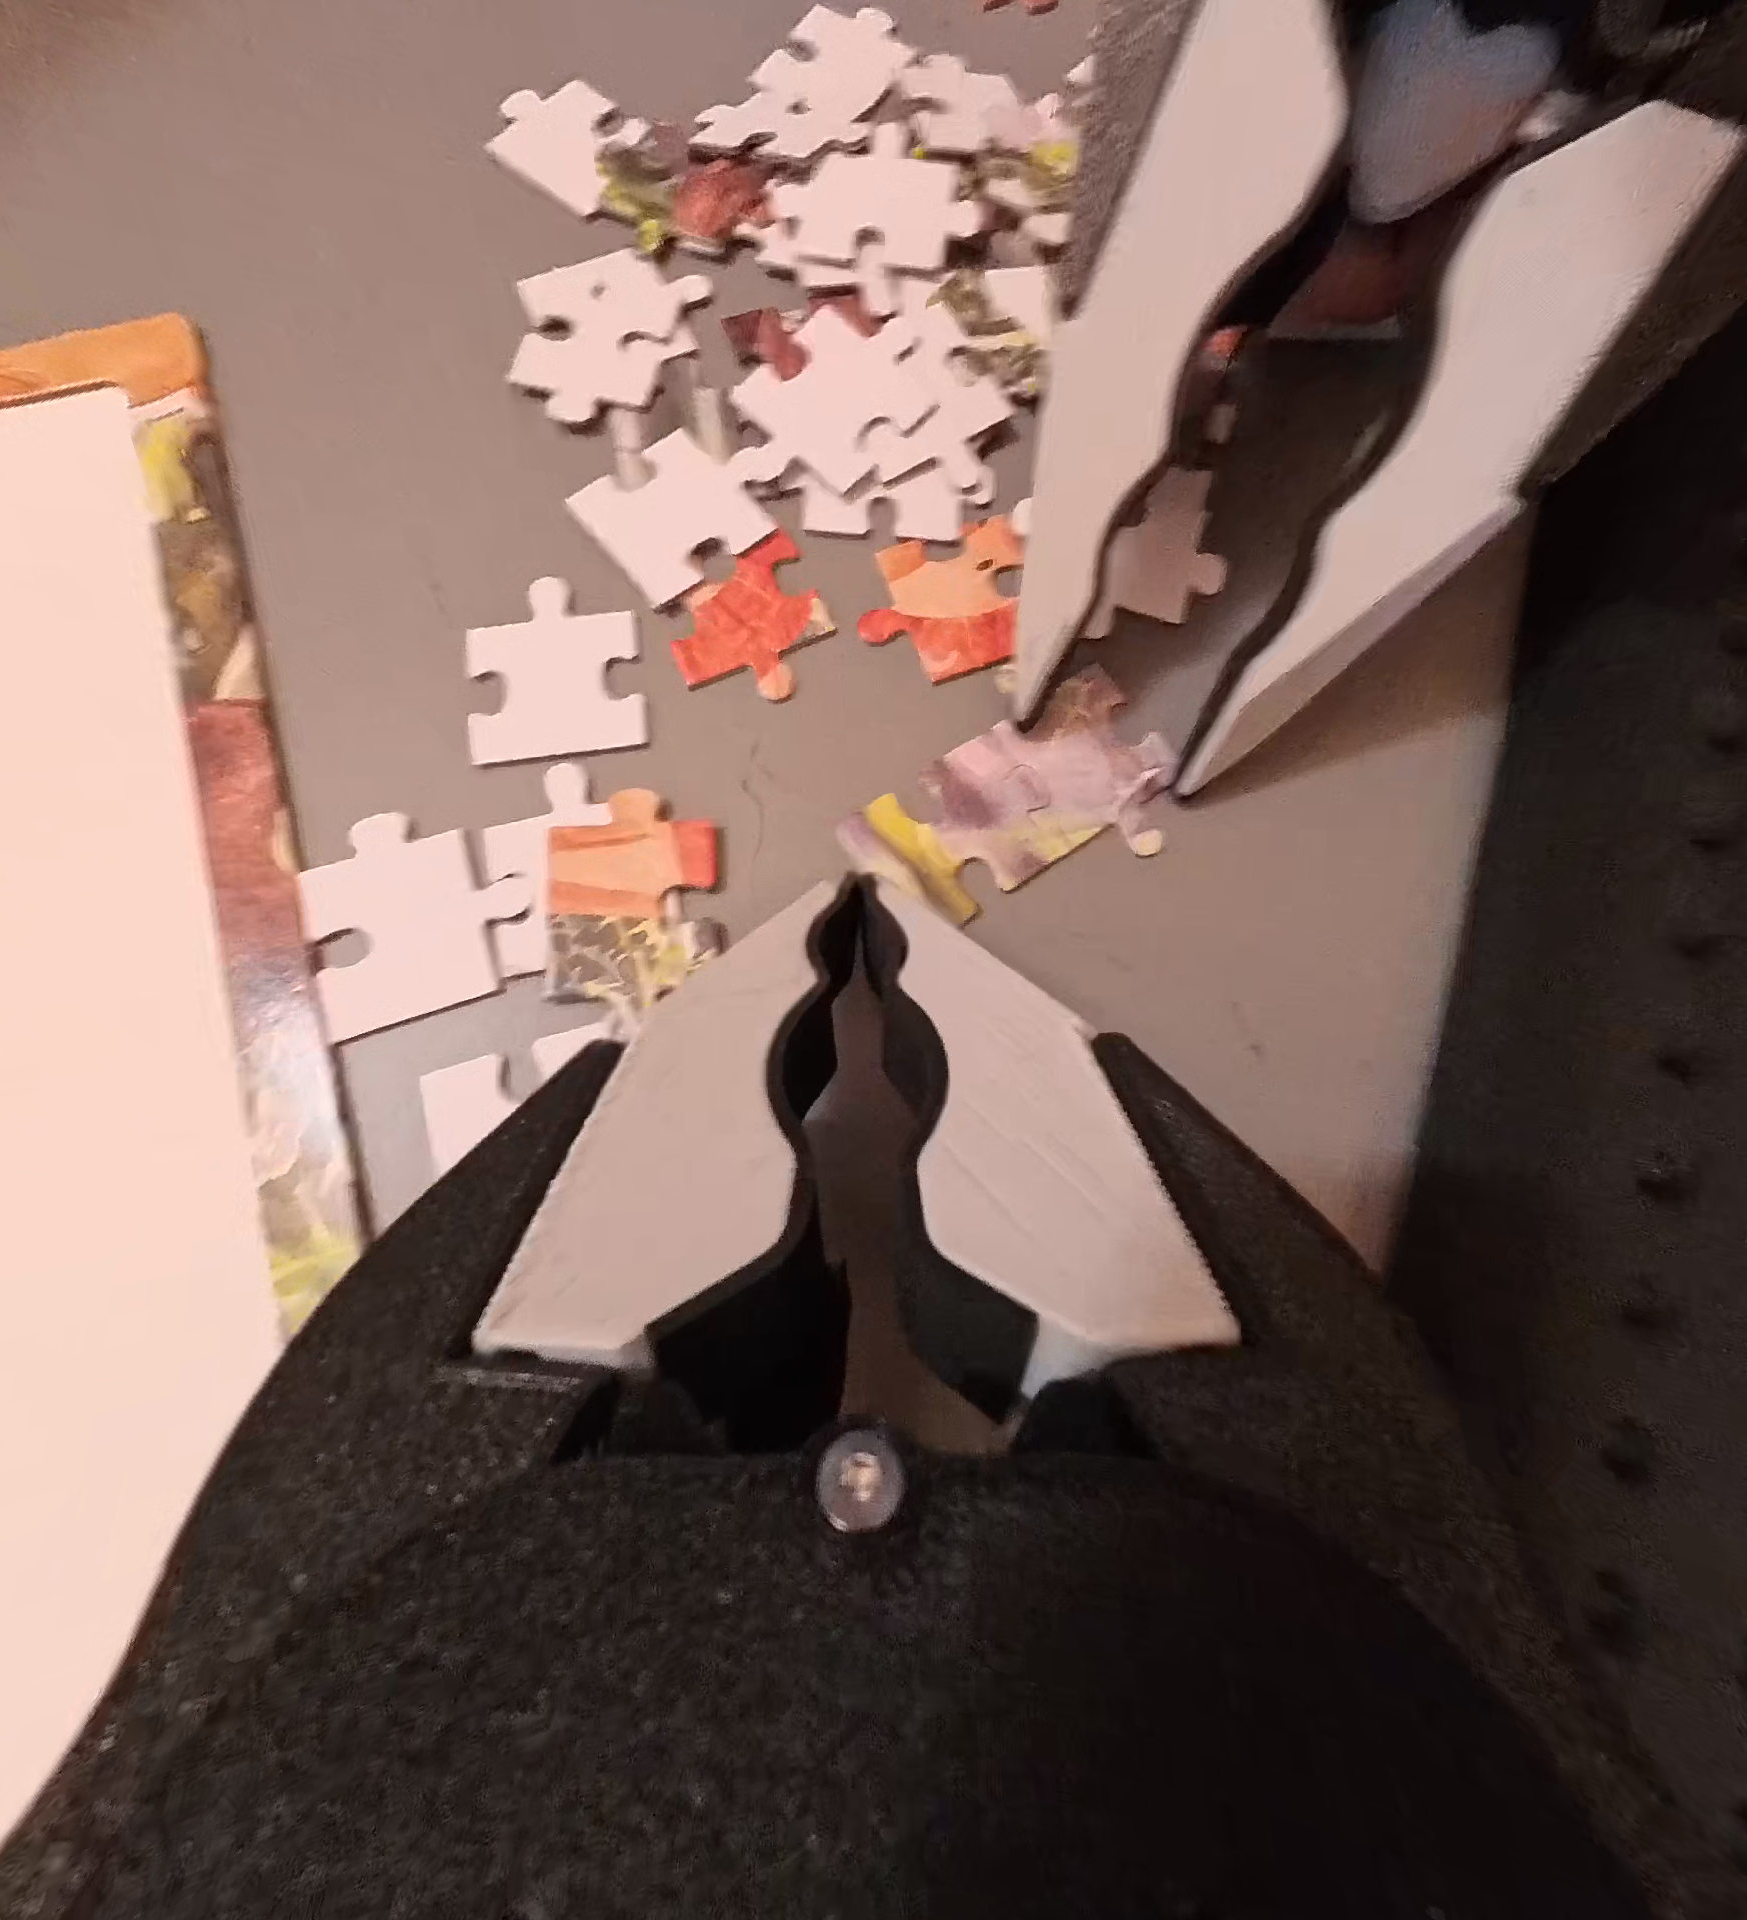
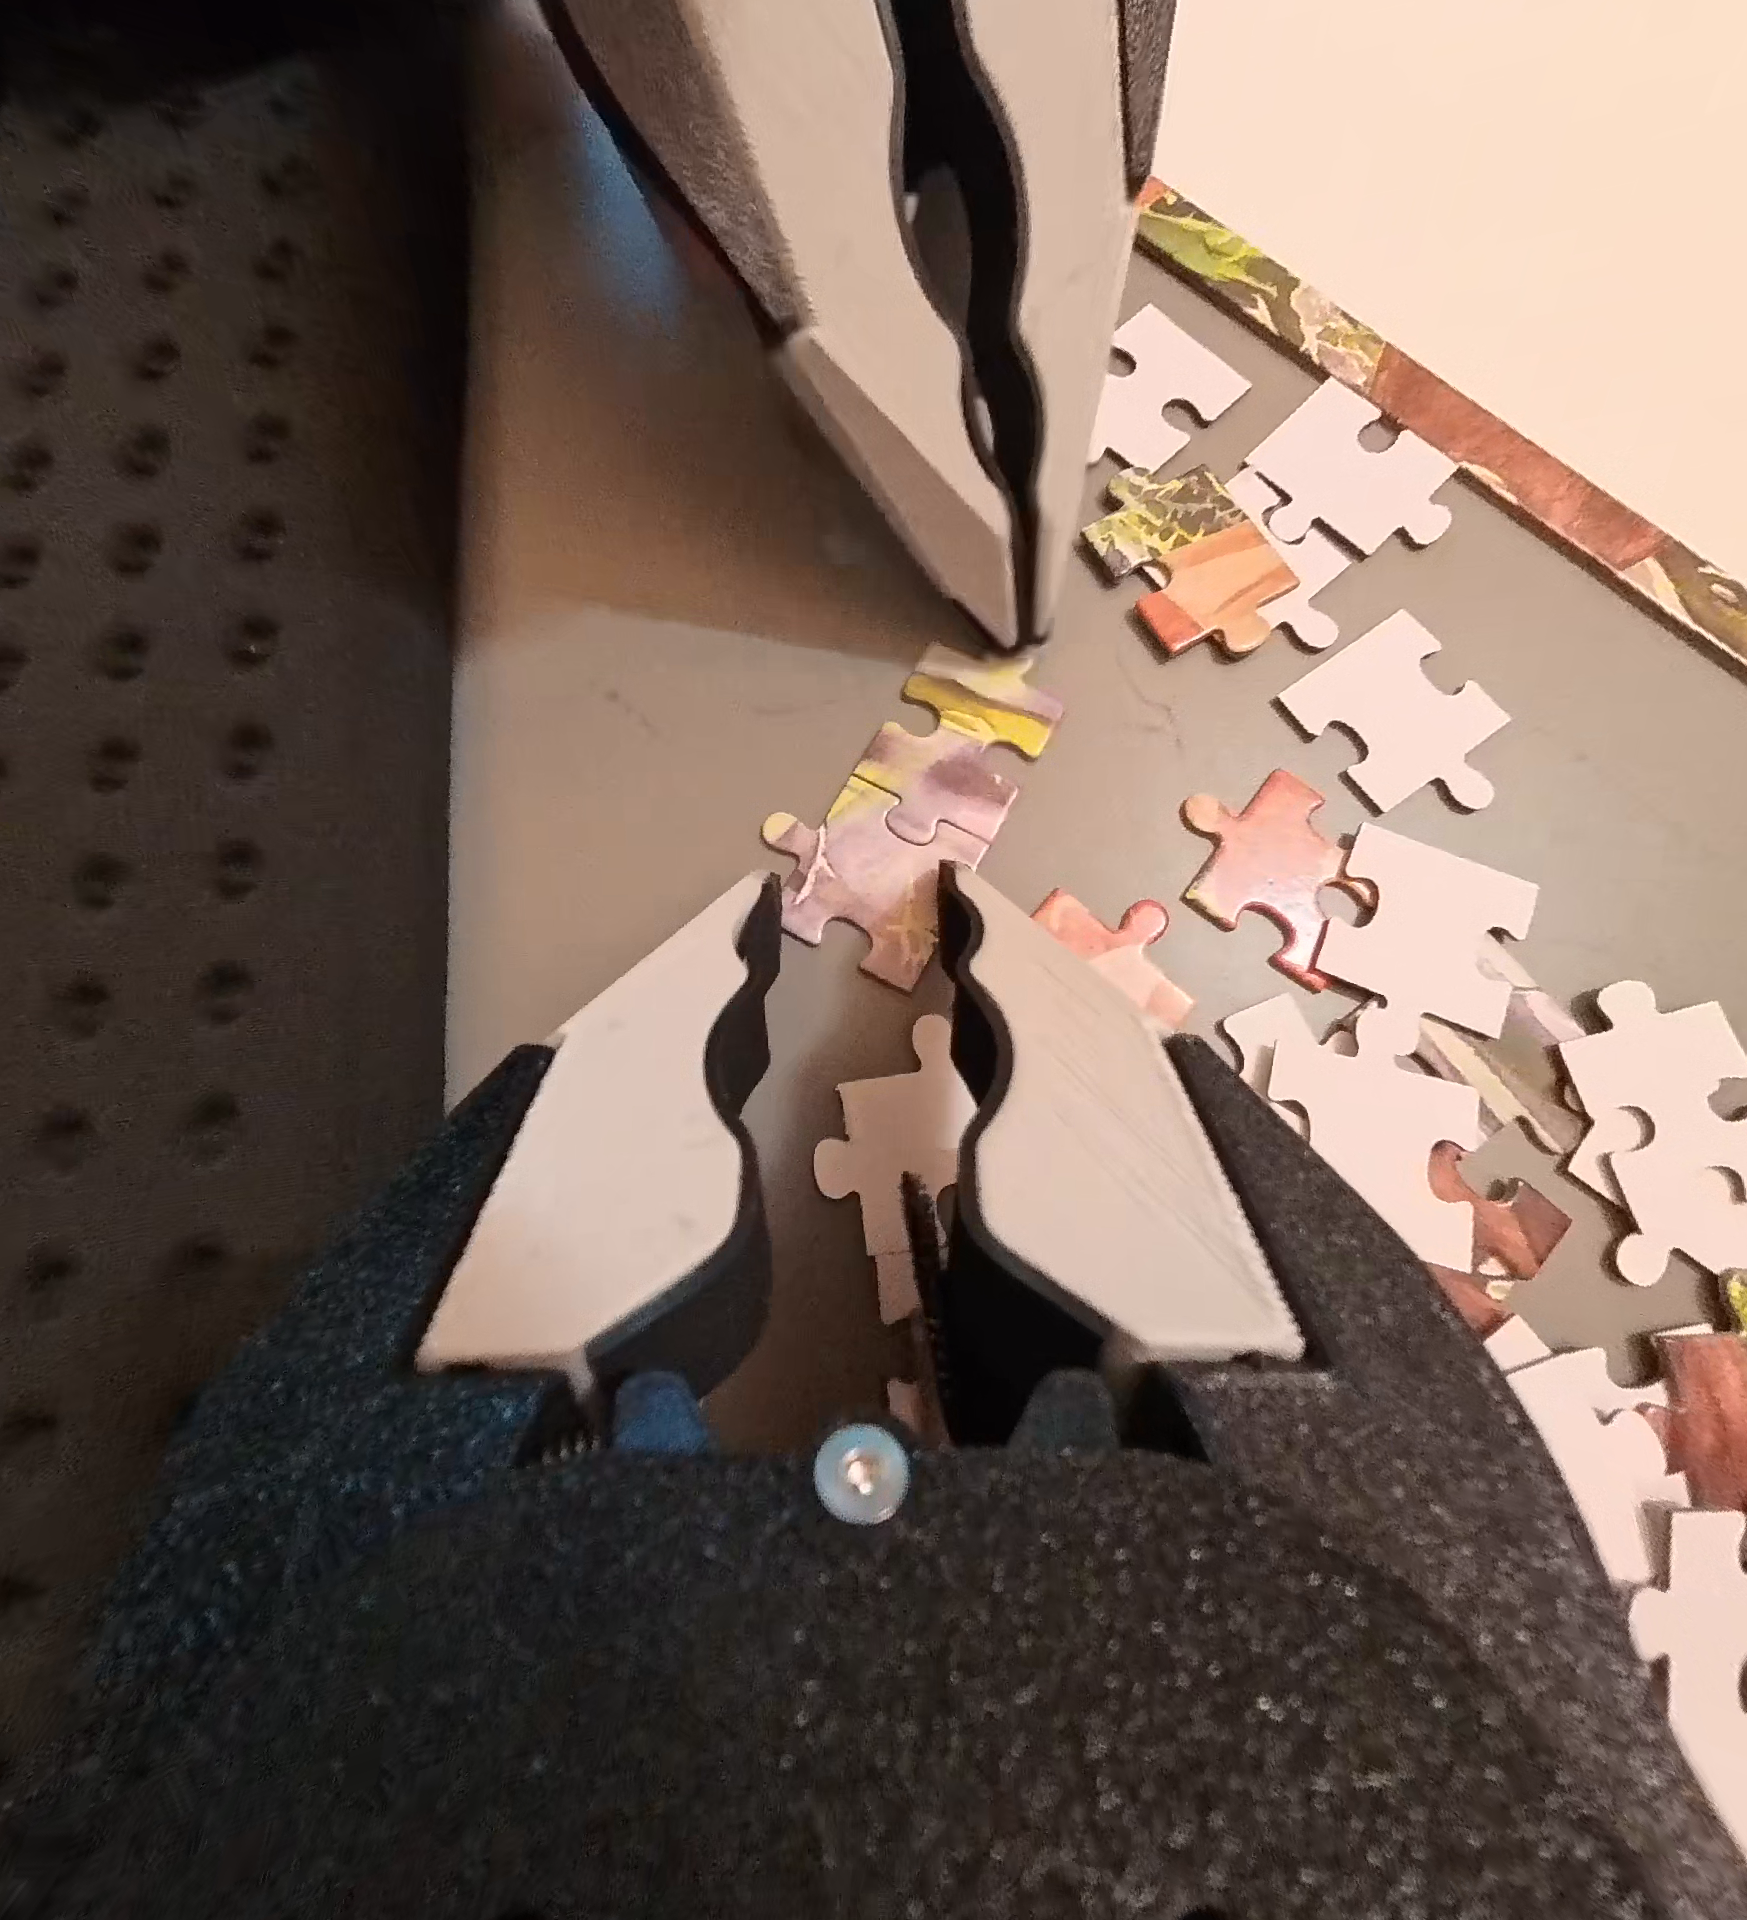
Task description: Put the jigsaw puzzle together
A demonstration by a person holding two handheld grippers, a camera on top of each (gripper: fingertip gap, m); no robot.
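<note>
A small joined cluster of purple and yellow puzzle pieces [image 1: 1035, 800] lies face up on the grey table [image 1: 329, 208]. My left gripper [image 1: 858, 883] is shut, and its tip rests at the cluster's yellow end. My right gripper [image 1: 1103, 753] is open, with one fingertip on each side of the cluster's purple end. In the right wrist view the cluster [image 2: 921, 810] lies between my open right gripper [image 2: 858, 883] and the shut left gripper [image 2: 1020, 639], which comes down from the top. Neither gripper holds a piece.
Loose pieces [image 1: 848, 312], mostly face-down white, are heaped beyond the cluster, with orange ones [image 1: 744, 623] nearer. A white board with a coloured border [image 1: 245, 831] lies at the left and also shows in the right wrist view [image 2: 1471, 208]. A dark dimpled mat [image 1: 1679, 1039] borders the table. Left tips to right tips: about 5 centimeters.
</note>
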